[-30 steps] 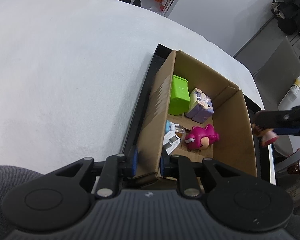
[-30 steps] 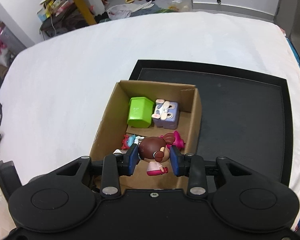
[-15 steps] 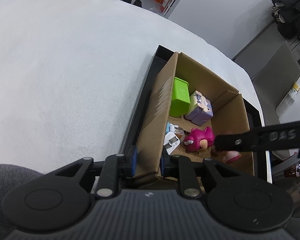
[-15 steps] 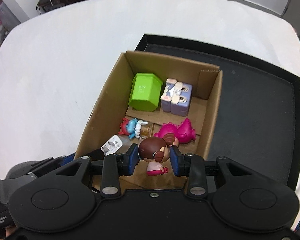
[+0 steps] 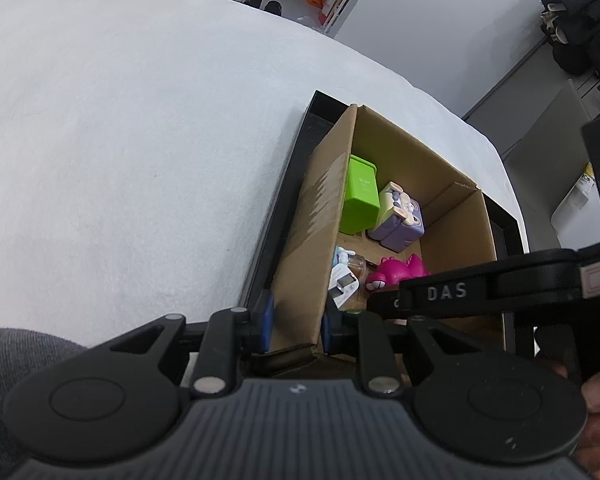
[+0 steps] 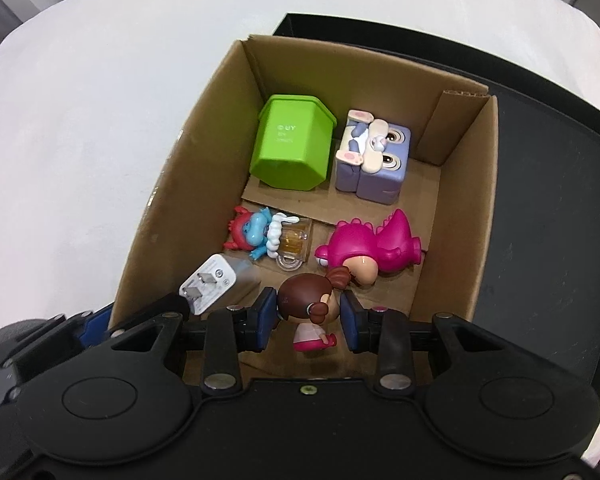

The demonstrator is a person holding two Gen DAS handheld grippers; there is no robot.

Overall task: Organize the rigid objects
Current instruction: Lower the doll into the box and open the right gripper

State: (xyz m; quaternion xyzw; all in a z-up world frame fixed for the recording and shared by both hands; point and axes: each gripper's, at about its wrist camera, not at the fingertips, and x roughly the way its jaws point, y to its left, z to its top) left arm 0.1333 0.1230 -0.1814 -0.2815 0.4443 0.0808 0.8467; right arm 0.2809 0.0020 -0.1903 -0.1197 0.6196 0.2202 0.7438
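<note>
Our left gripper [image 5: 296, 326] clamps its blue pads on the near left wall of the cardboard box [image 6: 452, 268]. Our right gripper [image 6: 309, 317] pinches a brown-haired doll figure [image 6: 310, 308] by the head, low inside the box's near end, just beside the pink dinosaur [image 6: 370, 252]. The doll's feet appear clear of the floor; its face is hidden.

"DAS" is printed on the right gripper [image 5: 440, 294]; "UY" is embossed on the green bin [image 6: 292, 140]
</note>
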